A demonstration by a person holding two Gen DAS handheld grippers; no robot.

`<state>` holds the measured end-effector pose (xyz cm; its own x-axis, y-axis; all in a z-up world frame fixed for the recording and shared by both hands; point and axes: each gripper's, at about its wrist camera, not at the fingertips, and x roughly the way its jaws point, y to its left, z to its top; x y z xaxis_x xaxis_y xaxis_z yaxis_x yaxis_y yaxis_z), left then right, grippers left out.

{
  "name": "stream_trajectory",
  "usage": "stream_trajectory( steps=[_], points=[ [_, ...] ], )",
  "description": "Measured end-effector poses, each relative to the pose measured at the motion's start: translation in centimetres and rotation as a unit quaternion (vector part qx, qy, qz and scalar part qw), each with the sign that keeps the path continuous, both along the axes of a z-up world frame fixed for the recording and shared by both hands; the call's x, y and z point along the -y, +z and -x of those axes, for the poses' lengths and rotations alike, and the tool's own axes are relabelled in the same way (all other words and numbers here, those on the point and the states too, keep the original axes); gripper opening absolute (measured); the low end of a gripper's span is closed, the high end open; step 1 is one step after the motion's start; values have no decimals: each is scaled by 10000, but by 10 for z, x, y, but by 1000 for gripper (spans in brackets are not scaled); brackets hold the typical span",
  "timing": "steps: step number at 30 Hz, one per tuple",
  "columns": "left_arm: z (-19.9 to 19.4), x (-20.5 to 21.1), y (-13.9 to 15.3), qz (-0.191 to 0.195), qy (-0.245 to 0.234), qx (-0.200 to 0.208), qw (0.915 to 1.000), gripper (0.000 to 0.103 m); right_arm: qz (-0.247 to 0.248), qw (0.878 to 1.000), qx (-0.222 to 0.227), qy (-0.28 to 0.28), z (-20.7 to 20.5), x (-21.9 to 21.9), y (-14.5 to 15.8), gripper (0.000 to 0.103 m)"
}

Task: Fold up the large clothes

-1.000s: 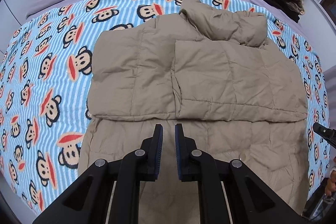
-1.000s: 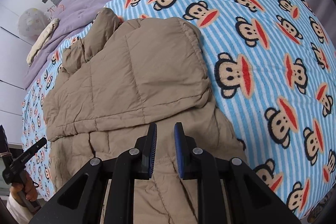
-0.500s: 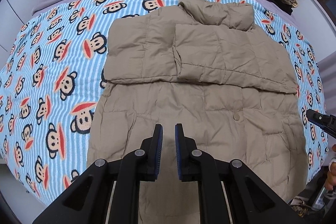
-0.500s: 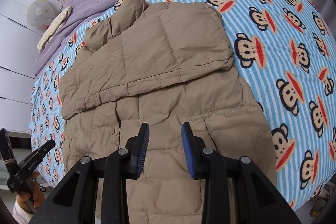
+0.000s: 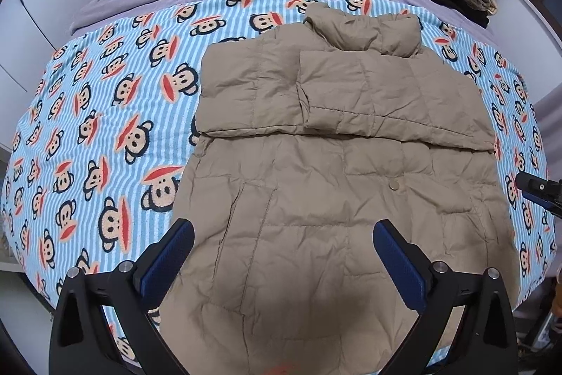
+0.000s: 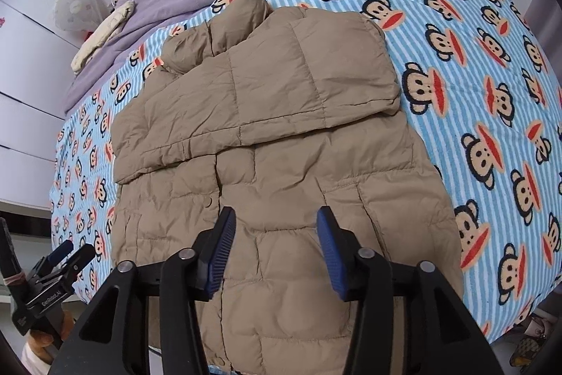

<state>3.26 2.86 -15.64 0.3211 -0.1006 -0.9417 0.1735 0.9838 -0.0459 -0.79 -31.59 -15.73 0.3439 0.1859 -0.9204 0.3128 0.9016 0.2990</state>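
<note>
Below both sets of tongs lies the tan padded jacket (image 5: 337,185), flat on the monkey-print blanket (image 5: 116,136), collar at the far end, both sleeves folded across the chest, hem nearest the tongs. The left gripper (image 5: 282,241) hangs over the near left part of the body; its jaws are opening and stand wide apart with nothing between them. The right gripper (image 6: 275,234) hangs over the near right part; its jaws are also opening, narrower, and grip nothing.

Assessment: sleeve folds appear complete; the remaining step is probably to lift the hem and carry it up to the collar.

Risks noted:
- Padded fabric is thick and slippery; a shallow bite at the hem may slip out mid-lift.
- Uneven lifting by the two tongs would skew the fold line.
- Dragging the lower body forward could pull the folded sleeves out of place.
- Trapped air may spring the fold open on release.
</note>
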Motion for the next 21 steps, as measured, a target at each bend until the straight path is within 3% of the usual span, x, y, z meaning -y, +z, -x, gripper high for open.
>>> stream_trajectory(
  steps=[1,2,5,7,15,21],
  points=[
    [1,0,1,6,9,-9,10000,102,5,10000,48,-10,1,-2,3,78],
    [1,0,0,14,26,-33,10000,102,27,9999,104,-22,2,-3,6,83],
    [3,1,-4,-7,18,-134,9999,102,61,9997,223,-48,4,-6,11,83],
    [5,3,-5,-33,-8,-148,9999,102,12,9996,258,-81,5,-7,11,92],
    [12,1,-7,-200,-90,-7,9998,102,-87,9996,217,-139,8,-13,9,92],
    [7,-18,-20,52,-66,-255,9996,102,-197,9997,-104,-91,11,-24,2,92]
  ],
)
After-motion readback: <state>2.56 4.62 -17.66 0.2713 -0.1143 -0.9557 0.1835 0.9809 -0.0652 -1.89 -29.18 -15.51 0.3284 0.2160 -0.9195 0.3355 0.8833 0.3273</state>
